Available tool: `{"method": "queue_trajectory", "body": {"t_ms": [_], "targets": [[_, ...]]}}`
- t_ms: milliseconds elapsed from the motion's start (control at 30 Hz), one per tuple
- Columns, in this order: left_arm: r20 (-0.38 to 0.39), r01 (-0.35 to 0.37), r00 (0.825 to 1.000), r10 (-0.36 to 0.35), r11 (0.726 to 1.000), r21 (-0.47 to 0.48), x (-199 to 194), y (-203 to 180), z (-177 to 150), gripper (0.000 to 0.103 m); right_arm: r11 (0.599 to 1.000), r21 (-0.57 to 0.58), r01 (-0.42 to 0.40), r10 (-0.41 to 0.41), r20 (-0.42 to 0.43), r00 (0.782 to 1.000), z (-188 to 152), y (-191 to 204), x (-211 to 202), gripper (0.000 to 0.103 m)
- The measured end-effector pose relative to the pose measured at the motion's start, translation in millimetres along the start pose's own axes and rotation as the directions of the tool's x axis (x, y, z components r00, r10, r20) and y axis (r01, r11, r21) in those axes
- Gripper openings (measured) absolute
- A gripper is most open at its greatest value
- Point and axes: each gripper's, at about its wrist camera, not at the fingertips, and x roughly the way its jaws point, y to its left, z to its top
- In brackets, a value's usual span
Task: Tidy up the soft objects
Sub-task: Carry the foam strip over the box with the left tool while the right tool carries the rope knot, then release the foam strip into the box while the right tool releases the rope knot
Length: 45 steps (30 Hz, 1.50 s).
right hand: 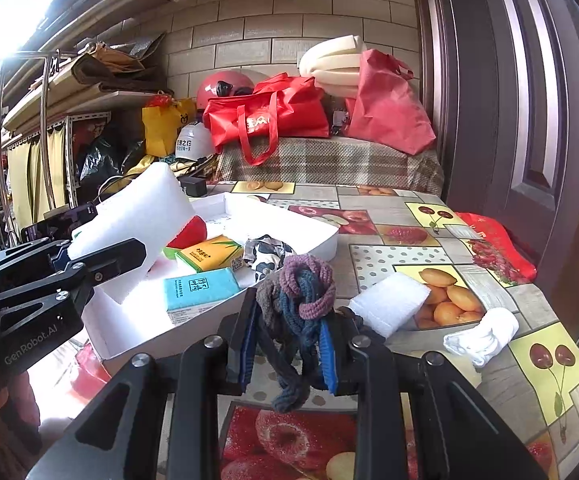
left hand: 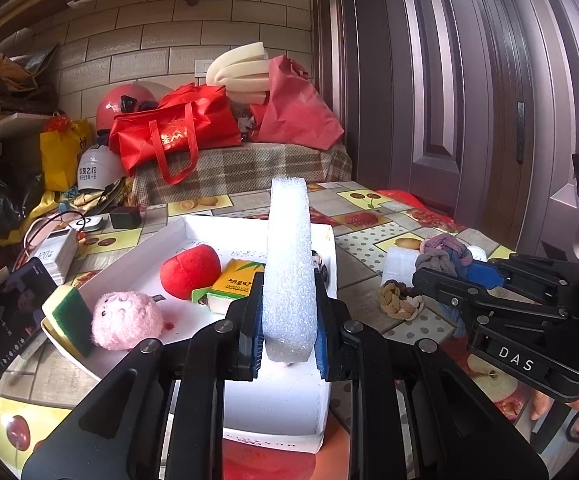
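Note:
My left gripper is shut on a white foam block and holds it above the white box; it also shows in the right wrist view. The box holds a red plush, a pink plush, a green sponge and tissue packs. My right gripper is shut on a knotted purple, blue and grey sock bundle, right of the box above the table.
On the fruit-pattern tablecloth lie a small white foam piece, a rolled white sock and a tan knotted bundle. A phone stands left of the box. Red bags sit behind.

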Motion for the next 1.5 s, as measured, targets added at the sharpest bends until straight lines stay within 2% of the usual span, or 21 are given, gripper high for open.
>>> {"method": "queue_trajectory", "body": {"t_ms": [267, 500, 667, 1200, 1500], "targets": [[-0.009, -0.064, 0.998, 0.064, 0.998, -0.013, 6.7, 19.3, 1.6, 0.019, 1.000, -0.030, 0.005, -0.005, 0.016, 1.000, 5.1, 14.3, 9.8, 0.028], [-0.046, -0.113, 0.993, 0.109, 0.989, -0.100, 14.0, 47.2, 0.5, 0.019, 1.000, -0.013, 0.005, -0.005, 0.011, 1.000, 10.8, 17.2, 23.9, 0.029], [-0.038, -0.139, 0.990, 0.136, 0.987, -0.080, 16.6, 50.7, 0.7, 0.019, 1.000, -0.020, -0.012, 0.012, -0.004, 1.000, 13.5, 20.2, 33.5, 0.029], [-0.059, -0.238, 0.971, 0.233, 0.966, -0.099, 40.9, 85.3, 7.7, 0.019, 0.996, -0.090, -0.028, 0.029, 0.002, 1.000, 28.4, 44.5, 66.0, 0.029], [-0.050, -0.259, 0.966, 0.255, 0.960, -0.105, 52.1, 94.5, 12.0, 0.019, 0.995, -0.100, -0.017, 0.015, -0.015, 1.000, 41.6, 51.8, 97.2, 0.029]]}}
